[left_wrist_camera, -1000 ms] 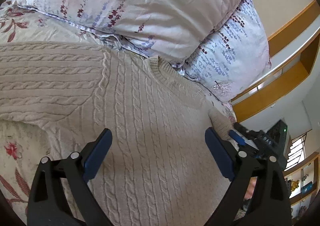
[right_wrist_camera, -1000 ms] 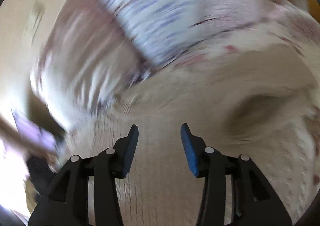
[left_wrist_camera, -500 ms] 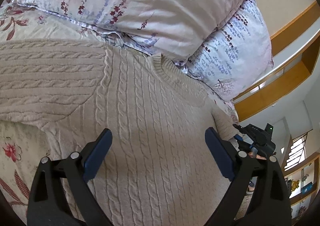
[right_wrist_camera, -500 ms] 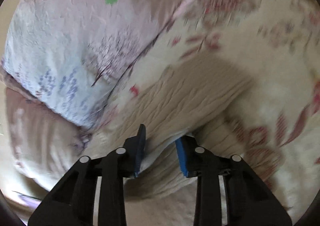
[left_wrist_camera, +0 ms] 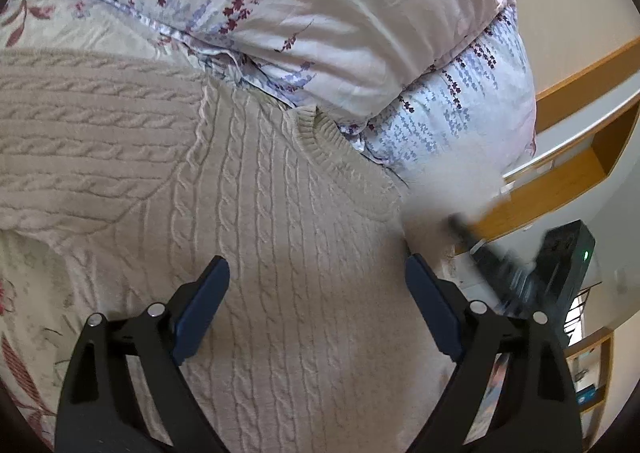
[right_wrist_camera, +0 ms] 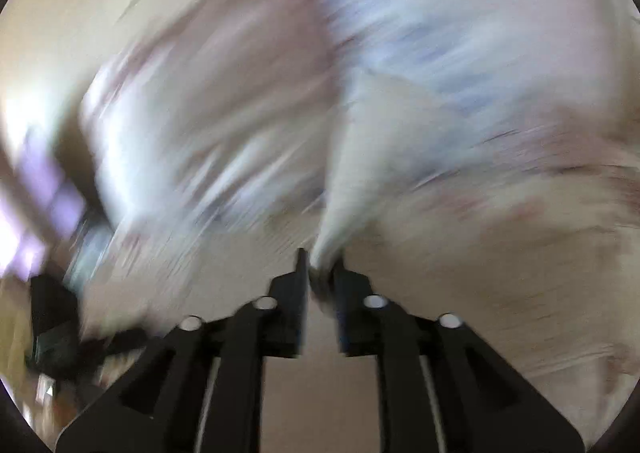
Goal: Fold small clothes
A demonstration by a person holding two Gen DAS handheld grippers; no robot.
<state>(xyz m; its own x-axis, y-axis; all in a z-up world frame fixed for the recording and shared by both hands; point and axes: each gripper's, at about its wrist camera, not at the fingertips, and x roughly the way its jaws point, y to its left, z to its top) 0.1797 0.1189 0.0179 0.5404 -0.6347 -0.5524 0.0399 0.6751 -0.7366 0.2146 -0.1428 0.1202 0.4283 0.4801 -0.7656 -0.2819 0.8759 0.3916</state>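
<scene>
The bed [left_wrist_camera: 48, 29], in a flowered sheet, carries everything here, which suits folding: a broad, soft, flat place where knitwear can be spread out. Two pillows [left_wrist_camera: 320, 13] are stacked at its head, the upper flowered pink, the lower blue-sprigged, and they crowd the sweater's neckline, so there is little spare room beyond the collar. The sweater [left_wrist_camera: 280, 253], a beige cable knit, lies flat on the sheet with its collar touching the pillows and one sleeve [left_wrist_camera: 80, 133] stretched sideways to the left edge of the left wrist view; laid out this way, each sleeve can be brought over the body in turn. The other sleeve [right_wrist_camera: 352, 181] is lifted off the bed and runs as a pale, blurred strip down into the right gripper [right_wrist_camera: 320, 273], whose jaws stand narrow and pinch the cuff end between them; they have just been opening a little, yet the cloth remains clamped. It is likely being carried across the body for the first fold. The left gripper [left_wrist_camera: 316, 309] hovers just over the sweater's chest with its jaws spread wide, holding nothing, though they have just been closing slightly; it seems placed there to steady the body. Shelves [left_wrist_camera: 560, 173] of wood stand beyond the bed.
</scene>
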